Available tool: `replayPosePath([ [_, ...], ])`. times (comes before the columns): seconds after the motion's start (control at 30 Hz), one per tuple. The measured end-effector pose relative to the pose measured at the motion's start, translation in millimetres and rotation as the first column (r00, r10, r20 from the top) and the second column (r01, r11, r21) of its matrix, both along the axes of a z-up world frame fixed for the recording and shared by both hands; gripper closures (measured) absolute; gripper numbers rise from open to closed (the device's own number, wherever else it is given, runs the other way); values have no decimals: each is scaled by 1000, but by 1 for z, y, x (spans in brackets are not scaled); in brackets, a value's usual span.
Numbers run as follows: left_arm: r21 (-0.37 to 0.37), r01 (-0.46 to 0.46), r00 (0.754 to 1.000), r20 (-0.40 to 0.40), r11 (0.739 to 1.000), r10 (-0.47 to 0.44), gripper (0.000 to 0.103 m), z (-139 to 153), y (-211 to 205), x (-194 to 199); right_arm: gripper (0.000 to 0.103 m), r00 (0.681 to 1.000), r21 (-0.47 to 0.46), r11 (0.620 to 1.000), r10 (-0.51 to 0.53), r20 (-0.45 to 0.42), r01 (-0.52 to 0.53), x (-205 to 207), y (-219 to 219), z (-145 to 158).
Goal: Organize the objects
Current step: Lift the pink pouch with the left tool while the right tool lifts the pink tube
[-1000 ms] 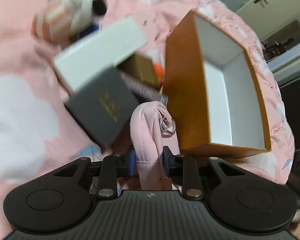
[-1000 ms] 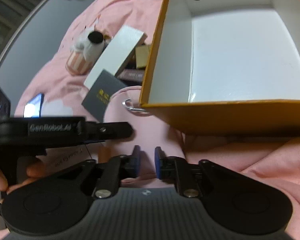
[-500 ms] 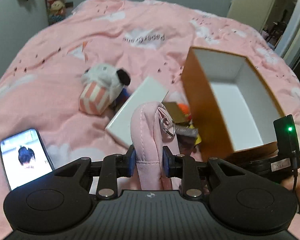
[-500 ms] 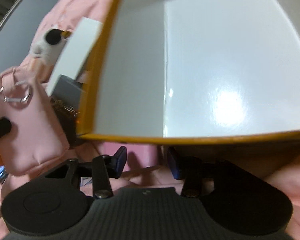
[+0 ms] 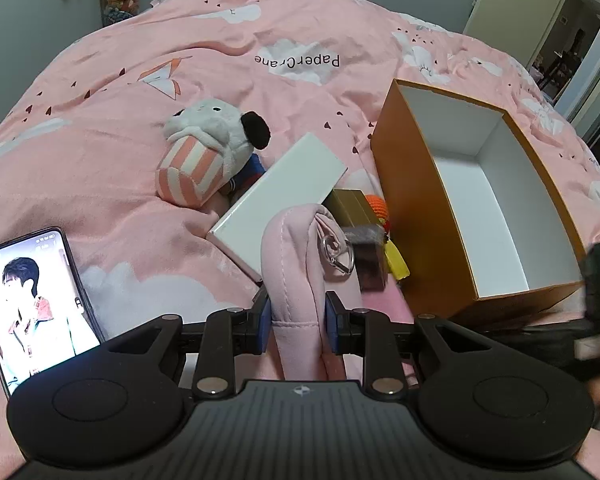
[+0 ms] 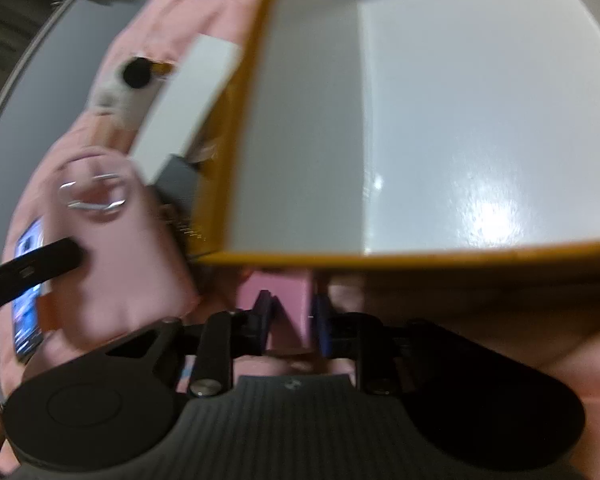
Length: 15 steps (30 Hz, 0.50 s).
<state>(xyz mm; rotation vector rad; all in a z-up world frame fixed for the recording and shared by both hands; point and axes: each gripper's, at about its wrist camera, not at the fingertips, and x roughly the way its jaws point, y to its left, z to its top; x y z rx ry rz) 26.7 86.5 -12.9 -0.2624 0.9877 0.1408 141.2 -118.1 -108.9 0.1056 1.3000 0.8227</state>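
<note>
- Our left gripper (image 5: 296, 322) is pinching the pink pouch (image 5: 300, 264), blue pads pressed into its padded sides; it stands upright out of the jaws with a metal ring (image 5: 337, 254) dangling off its top.
- We reckon the pouch is held up off the bedspread (image 5: 180, 60) so it can swing over to the orange box (image 5: 416, 216), which sits open-topped toward the right edge of the bed with its white inside bare.
- Our right gripper (image 6: 290, 324) has its pads closed around something pink and flat-sided right under the box's near wall (image 6: 420, 258); the view is blurred, so we can't say what it is.
- The box mouth fills the right wrist view, likely because we're steadying or lining up at that near wall.
- Count time: one orange box, one pink pouch, one white flat box (image 5: 278, 200) lying against the pile just left of the orange box.
- One plush toy (image 5: 204, 152) in a striped cup sits toward the middle of the bed, and one phone (image 5: 36, 304), screen lit, lies at the left edge.
- Wedged between the white flat box and the orange box we see a gold box (image 5: 350, 204), something orange (image 5: 378, 208) and a yellow piece (image 5: 396, 258); more may hide behind the pouch.
</note>
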Motion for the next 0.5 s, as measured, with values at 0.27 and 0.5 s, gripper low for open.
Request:
replayPosePath([
  [0.27,38,35,999,2,999,-35,73,-1,-9,0,84,911,-203,952,282,300,-228,-47,15,53],
  [0.5,38,24,1000,5,999,-25,73,-4,-5,-2,77,942,-137,960,267,204,-243,-26,38,33],
])
